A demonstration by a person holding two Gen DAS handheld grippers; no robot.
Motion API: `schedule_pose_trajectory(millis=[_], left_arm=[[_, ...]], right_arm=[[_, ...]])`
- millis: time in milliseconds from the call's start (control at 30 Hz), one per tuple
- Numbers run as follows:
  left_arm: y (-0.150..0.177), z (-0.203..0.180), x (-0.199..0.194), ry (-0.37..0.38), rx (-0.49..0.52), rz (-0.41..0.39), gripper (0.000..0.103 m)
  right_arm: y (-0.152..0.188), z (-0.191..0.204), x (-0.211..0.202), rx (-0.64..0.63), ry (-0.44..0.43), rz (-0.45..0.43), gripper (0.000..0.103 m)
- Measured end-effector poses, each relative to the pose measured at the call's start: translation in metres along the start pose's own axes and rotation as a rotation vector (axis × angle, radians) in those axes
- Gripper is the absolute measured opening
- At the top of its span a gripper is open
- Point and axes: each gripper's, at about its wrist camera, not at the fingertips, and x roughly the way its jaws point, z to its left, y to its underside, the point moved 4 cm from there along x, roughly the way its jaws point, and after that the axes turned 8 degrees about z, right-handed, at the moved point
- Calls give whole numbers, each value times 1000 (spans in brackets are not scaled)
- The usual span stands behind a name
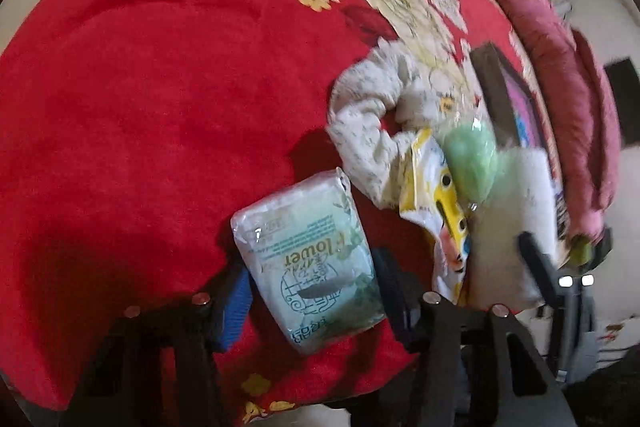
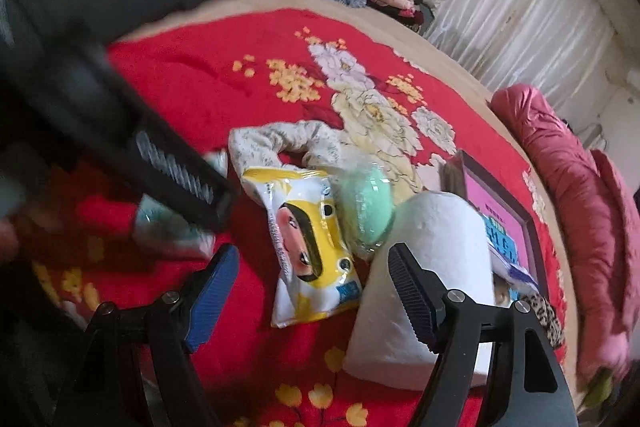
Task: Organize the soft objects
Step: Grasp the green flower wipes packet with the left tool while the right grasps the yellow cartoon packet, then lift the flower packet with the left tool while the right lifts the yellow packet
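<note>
The left gripper (image 1: 312,287) stood wide apart around a pale green tissue pack (image 1: 310,261) lying on the red floral bedspread (image 1: 140,107); its blue pad (image 1: 234,307) sat just beside the pack's left edge and the dark pad just beside its right edge, but whether either pad touched the wrapper could not be told. The pack's long axis ran from about 11 o'clock to 5 o'clock, nearly along the gripper's reach, so its short width lay across the gap, which looked a fair setting for closing on it.

The right gripper (image 2: 312,291) was also wide apart and held nothing. A yellow wipes pack (image 2: 308,243) lay between its fingers and a little ahead, at 12 o'clock, its long axis running roughly 11 to 5. A white paper roll (image 2: 440,247) stood just behind the right finger at 2 o'clock, touching a green wrapped sponge (image 2: 370,211). A cream printed cloth (image 2: 276,143) curled beyond both at 11 o'clock, and a pink framed board (image 2: 500,211) lay at 2 o'clock.

The left hand was clearly nearer the tissue pack; the right was nearer the wipes and roll.
</note>
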Motion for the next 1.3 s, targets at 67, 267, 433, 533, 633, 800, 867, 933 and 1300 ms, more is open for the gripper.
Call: schedule_pose_trajectory(millis=[67, 267, 433, 533, 633, 800, 867, 933, 1300], left_arm=[[-3, 7, -6, 30, -19, -11, 57], [-10, 25, -23, 84, -66, -52, 57], [-14, 23, -22, 92, -63, -47, 57], [-16, 19, -22, 98, -60, -49, 57], [-15, 15, -28, 95, -50, -66, 57], [-12, -3, -47, 93, -7, -127, 57], [-10, -11, -53, 63, 3, -156, 57], [-10, -19, -57, 21, 28, -182, 57], [-10, -14, -57, 25, 0, -191, 57]], right_arm=[[-2, 4, 12, -26, 42, 21, 78], [-4, 8, 46, -59, 64, 60, 59], [-7, 5, 52, -58, 51, 26, 27], [-7, -5, 49, 0, -4, 11, 24], [-9, -13, 37, 74, -101, -22, 21], [-7, -36, 6, 210, -247, -95, 19], [-6, -45, -7, 254, -311, -135, 17], [-6, -52, -22, 274, -330, -180, 17], [4, -28, -29, 220, -441, -113, 72]])
